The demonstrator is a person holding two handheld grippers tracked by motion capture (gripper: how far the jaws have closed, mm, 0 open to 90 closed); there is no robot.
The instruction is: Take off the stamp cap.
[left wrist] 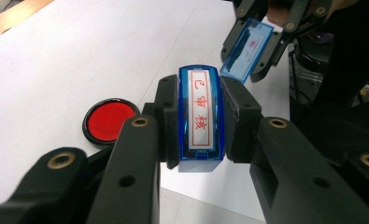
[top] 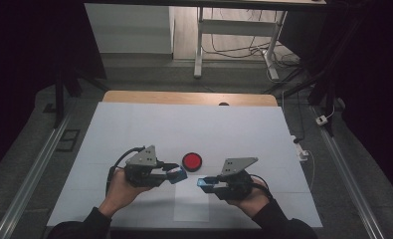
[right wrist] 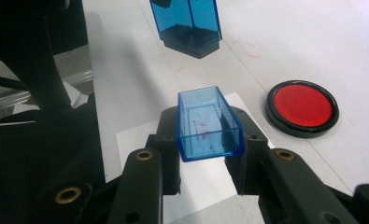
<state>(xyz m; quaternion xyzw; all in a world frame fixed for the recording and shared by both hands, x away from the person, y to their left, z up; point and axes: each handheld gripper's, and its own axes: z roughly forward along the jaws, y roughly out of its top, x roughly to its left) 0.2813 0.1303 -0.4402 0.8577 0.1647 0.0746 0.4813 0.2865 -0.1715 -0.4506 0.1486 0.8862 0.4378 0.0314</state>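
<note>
L tool (left wrist: 202,123) clamps blue stamp (left wrist: 201,116); R tool (right wrist: 205,140) clamps its clear cap (right wrist: 208,123). Red ink pad (top: 191,161) on desk (top: 134,124) btwn them.

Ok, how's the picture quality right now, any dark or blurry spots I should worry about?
High view: dark at both sides, the white table evenly lit, small things soft. Left gripper view: the stamp and its red lettering are sharp, near tongs slightly blurred. Right gripper view: the cap is clear, left side in shadow.
</note>
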